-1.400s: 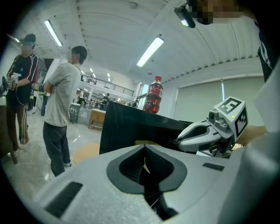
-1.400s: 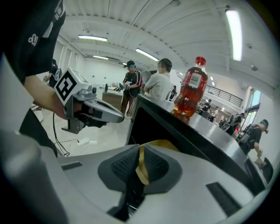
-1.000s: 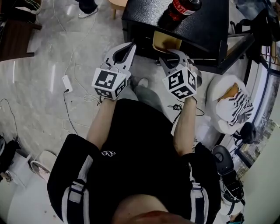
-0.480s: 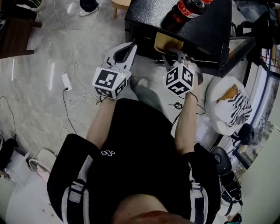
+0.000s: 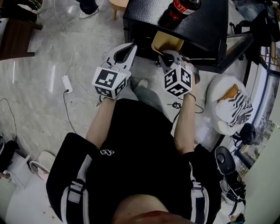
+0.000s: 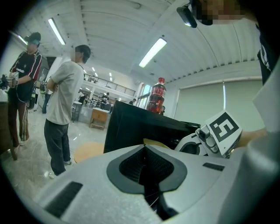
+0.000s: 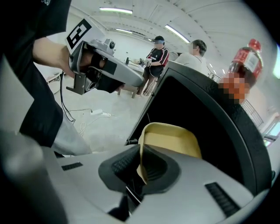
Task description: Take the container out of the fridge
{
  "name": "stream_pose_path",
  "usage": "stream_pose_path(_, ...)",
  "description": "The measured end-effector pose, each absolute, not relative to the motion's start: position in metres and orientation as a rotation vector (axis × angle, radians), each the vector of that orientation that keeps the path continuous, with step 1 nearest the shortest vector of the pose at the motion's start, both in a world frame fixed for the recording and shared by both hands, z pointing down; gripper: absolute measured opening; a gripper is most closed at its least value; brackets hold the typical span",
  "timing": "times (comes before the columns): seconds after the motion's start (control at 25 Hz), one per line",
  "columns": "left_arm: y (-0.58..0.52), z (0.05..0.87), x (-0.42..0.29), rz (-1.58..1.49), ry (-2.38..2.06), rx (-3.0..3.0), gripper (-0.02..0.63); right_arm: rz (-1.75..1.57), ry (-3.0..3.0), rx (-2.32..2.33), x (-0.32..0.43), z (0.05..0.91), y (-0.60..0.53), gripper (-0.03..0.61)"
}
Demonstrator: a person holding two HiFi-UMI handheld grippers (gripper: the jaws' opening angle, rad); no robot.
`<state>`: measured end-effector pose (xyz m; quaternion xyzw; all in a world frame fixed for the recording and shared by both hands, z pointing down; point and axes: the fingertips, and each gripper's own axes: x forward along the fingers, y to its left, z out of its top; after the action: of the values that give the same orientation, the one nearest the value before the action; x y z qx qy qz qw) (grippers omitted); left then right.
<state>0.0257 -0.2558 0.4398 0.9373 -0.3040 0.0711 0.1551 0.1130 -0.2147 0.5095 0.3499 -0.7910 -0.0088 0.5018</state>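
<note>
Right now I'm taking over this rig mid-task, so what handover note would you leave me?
Right gripper: shut on the rim of the yellow container.
Left gripper: shut, empty, held alongside.
The container sits at the open front of the black fridge, not yet clear of it. A cola bottle stands on top.
Done: grasp made.
Left: draw it fully out.

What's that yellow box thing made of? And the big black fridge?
The yellow container looks like plastic. Its wall is thin, smooth and matte, with rounded, moulded corners, though I can't be sure. The black fridge is probably painted metal, since its flat top looks speckled and slightly shiny.
</note>
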Motion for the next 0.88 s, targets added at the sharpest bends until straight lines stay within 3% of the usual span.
stream_pose_path(0.68, -0.221, 0.408, 0.034, 0.159, -0.793, 2.764, 0.009, 0.177, -2.480, 0.887, 0.080, 0.417, -0.131, 0.020)
stream_pose_path(0.88, -0.213, 0.398, 0.033, 0.173, -0.791, 2.803, 0.009, 0.178, -2.457, 0.932, 0.088, 0.424, -0.116, 0.020)
